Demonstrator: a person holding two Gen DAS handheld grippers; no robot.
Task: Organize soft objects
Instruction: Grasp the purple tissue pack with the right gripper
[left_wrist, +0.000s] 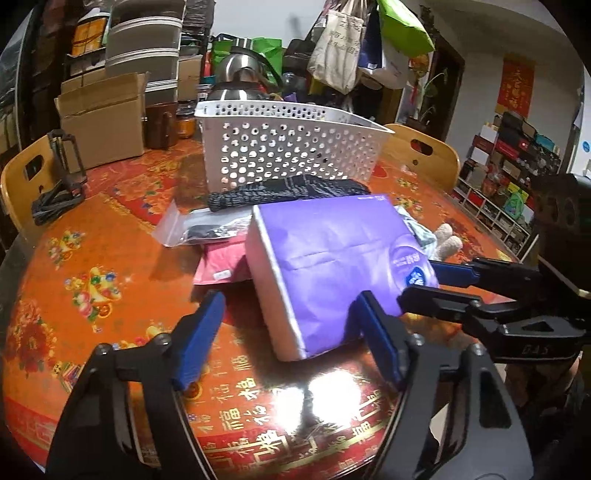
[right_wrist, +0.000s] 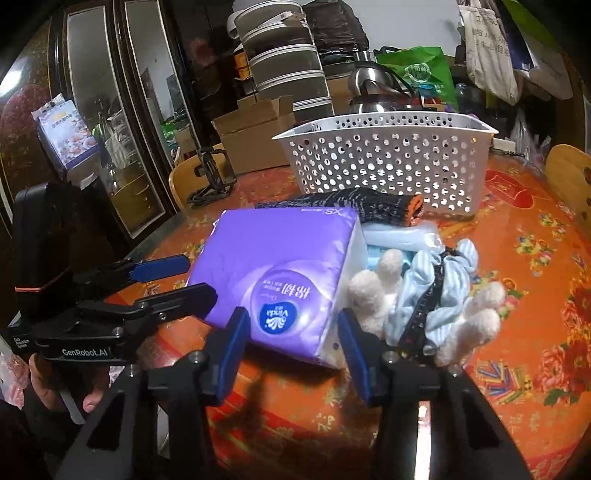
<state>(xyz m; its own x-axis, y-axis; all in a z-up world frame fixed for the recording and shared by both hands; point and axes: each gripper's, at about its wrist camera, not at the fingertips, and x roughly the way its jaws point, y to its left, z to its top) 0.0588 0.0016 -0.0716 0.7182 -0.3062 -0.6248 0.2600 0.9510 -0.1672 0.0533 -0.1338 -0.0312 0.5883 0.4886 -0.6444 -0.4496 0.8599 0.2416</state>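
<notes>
Tissue pack (right_wrist: 280, 273), purple wrap, white ends, centre frame on the table (right_wrist: 535, 266), before the white basket (right_wrist: 391, 162). Left gripper (left_wrist: 288, 332) and right gripper (right_wrist: 293, 345) straddle its corners, fingers apart, contact unclear. Cloth pile (right_wrist: 436, 280) partly hidden behind it.

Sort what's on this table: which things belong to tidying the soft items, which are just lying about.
Job: purple tissue pack, white perforated plastic basket, dark knitted cloth, fluffy white-and-blue bundle, pink pouch.

Lying about: steel kettle, brown cardboard box.

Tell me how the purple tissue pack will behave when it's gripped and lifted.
The purple tissue pack looks soft: its wrapper is creased, so it will probably dent under a squeeze. It is likely light for its bulk. The glossy film may slip.
</notes>
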